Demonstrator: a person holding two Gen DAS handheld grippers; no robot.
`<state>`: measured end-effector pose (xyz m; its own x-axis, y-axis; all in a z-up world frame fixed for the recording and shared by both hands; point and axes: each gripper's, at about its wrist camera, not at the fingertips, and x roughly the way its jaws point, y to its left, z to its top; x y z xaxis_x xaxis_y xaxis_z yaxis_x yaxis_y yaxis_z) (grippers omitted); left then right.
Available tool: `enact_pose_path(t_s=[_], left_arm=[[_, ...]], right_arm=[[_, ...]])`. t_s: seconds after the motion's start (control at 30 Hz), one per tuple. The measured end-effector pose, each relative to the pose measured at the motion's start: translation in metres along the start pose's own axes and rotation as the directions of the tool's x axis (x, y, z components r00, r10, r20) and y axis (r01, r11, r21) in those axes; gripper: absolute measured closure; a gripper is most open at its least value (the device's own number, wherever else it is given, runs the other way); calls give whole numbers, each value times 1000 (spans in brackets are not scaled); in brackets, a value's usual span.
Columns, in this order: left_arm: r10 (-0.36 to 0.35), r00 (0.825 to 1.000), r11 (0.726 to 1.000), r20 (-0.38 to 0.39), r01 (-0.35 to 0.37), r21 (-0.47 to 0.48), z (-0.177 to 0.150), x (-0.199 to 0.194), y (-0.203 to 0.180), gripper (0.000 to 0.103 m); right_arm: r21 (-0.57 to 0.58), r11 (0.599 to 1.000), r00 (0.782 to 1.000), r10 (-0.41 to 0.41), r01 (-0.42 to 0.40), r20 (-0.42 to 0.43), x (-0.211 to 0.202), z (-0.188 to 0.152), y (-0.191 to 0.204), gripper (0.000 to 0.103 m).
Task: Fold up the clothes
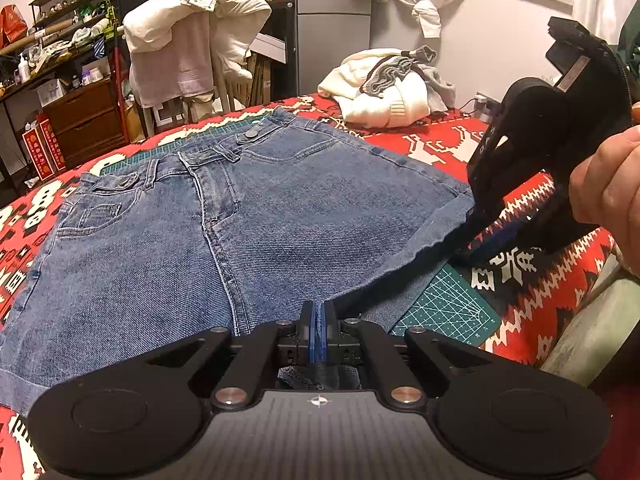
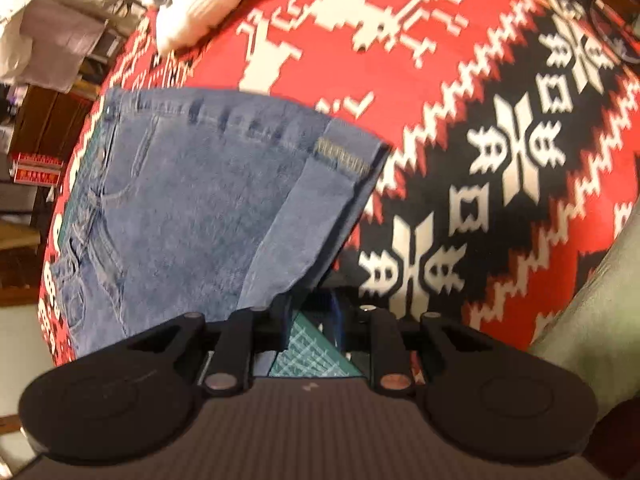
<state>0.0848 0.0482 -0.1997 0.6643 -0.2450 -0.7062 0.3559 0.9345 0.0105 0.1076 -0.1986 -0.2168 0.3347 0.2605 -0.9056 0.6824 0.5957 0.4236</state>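
1. A pair of blue denim shorts (image 1: 224,216) lies front-up on the counter, waistband toward the far side, hems toward the person.
2. The counter is covered by a red, black and white patterned cloth (image 1: 532,280), and a green cutting mat (image 1: 448,308) sits on it, showing under the near right edge of the shorts and again as a strip beyond the waistband.
3. The left gripper (image 1: 319,332) is pinched tight on the near hem between the two legs, a fold of denim squeezed between its blue pads (image 1: 313,334).
4. The right gripper (image 2: 312,316), held in a person's hand (image 1: 608,188), sits at the right leg's hem corner. Its jaws stand slightly apart with the mat visible between them; the denim edge hangs over the left finger, and I cannot tell whether it has a hold.
5. In the right wrist view that hem corner (image 2: 352,160) looks raised off the cloth, though the picture is blurred.
6. At the far side of the counter a heap of white and grey clothes (image 1: 384,88) waits, well apart from the shorts.
7. Behind it, a chair draped in pale garments (image 1: 192,32), cluttered shelves (image 1: 68,12), a wooden drawer unit (image 1: 84,120), a grey cabinet (image 1: 332,24) and a knotted white curtain (image 1: 428,0) beside the window.
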Motion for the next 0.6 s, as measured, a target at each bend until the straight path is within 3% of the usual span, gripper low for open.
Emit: enact_pose_path(t_s=[0.4, 0.6], left_arm=[[2, 1000, 1000, -4, -2, 3, 0, 1, 0, 101], [5, 1000, 1000, -6, -5, 6, -1, 2, -1, 101]], right_arm=[[18, 998, 998, 61, -61, -8, 6, 12, 4, 79], [-26, 990, 990, 139, -139, 2, -2, 12, 11, 81]])
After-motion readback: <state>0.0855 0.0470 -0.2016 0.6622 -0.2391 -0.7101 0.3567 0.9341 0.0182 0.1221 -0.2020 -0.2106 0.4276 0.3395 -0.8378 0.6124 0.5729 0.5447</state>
